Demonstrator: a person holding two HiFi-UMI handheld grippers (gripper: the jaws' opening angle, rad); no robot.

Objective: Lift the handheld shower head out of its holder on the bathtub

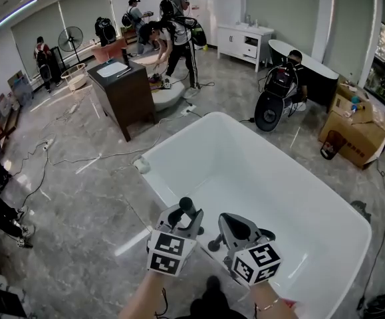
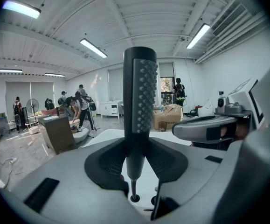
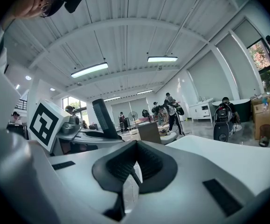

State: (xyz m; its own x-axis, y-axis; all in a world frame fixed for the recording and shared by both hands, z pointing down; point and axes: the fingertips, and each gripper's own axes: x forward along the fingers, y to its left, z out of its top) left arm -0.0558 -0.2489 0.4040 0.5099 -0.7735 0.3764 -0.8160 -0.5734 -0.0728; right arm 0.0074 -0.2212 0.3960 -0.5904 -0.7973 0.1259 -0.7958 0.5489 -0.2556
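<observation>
The black handheld shower head (image 1: 186,206) stands upright over the near rim of the white bathtub (image 1: 179,135). My left gripper (image 1: 183,219) is shut on its handle. In the left gripper view the studded head (image 2: 141,97) rises straight between the dark pads, and a thin stem below runs down to a small ring (image 2: 135,198) on the tub rim. My right gripper (image 1: 231,223) hovers just to the right, over the rim, with its pads (image 3: 149,166) together and nothing in them. From the right gripper view the shower head (image 3: 102,118) shows at the left, beside the left gripper's marker cube (image 3: 44,123).
A small black knob (image 1: 213,246) sits on the rim between the grippers. Beyond the tub stand a dark wooden cabinet (image 1: 122,93), a cardboard box (image 1: 355,129), a round fan (image 1: 270,111) and several people at work. Cables (image 1: 42,159) trail over the grey floor at the left.
</observation>
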